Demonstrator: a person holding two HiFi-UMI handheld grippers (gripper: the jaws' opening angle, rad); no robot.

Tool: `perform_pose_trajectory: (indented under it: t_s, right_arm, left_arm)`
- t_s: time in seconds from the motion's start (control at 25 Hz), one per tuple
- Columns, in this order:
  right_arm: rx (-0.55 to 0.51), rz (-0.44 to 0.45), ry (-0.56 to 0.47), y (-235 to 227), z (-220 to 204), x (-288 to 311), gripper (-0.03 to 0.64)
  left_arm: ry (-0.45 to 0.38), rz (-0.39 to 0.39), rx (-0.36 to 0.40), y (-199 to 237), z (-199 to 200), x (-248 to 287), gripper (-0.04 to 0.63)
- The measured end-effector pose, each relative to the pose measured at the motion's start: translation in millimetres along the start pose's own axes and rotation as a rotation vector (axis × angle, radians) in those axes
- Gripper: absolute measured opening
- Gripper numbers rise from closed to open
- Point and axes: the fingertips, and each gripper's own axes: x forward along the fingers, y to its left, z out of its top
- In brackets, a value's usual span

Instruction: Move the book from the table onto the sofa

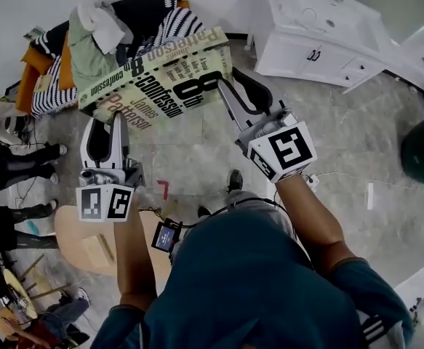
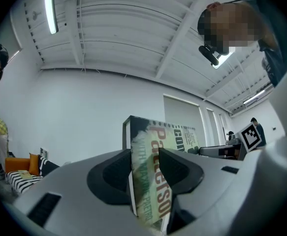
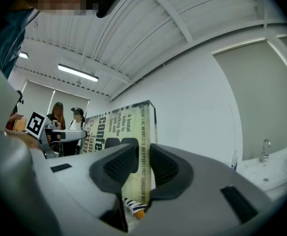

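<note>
The book [image 1: 157,78], a large pale-green volume with bold black lettering, is held up in the air over the floor, in front of the sofa [image 1: 48,71]. My left gripper [image 1: 116,121] is shut on its lower left edge; in the left gripper view the cover [image 2: 150,173] stands clamped between the dark pads. My right gripper [image 1: 225,86] is shut on the book's right edge, and in the right gripper view the book [image 3: 136,161] rises between the jaws.
The sofa at upper left is piled with striped and orange cushions and clothes [image 1: 95,38]. A white sink cabinet [image 1: 321,31] stands at upper right. A round wooden table [image 1: 88,242] lies below my left arm. People stand at the left [image 1: 15,162].
</note>
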Motion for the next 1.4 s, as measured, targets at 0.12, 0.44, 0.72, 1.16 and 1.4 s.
perform_pose_trajectory:
  t_s: [0.12, 0.44, 0.72, 1.16, 1.4]
  right_arm:
    - [-0.002, 0.017, -0.013, -2, -1, 1, 0.103]
    - [-0.003, 0.019, -0.013, -4, -4, 3, 0.103]
    - [-0.010, -0.002, 0.002, -2, -3, 0, 0.103]
    - [-0.055, -0.017, -0.020, -4, -4, 5, 0.103]
    - [-0.023, -0.020, 0.096, 17, -6, -20, 0.103]
  left_arm:
    - [-0.017, 0.014, 0.010, -2, 0, -1, 0.161]
    - [-0.010, 0.013, 0.018, -1, -1, 1, 0.161]
    - [-0.001, 0.004, 0.028, 1, 1, 0, 0.161]
    - [-0.072, -0.017, 0.027, 8, 2, 7, 0.161]
    - [0.000, 0.007, -0.070, -4, -4, -26, 0.161]
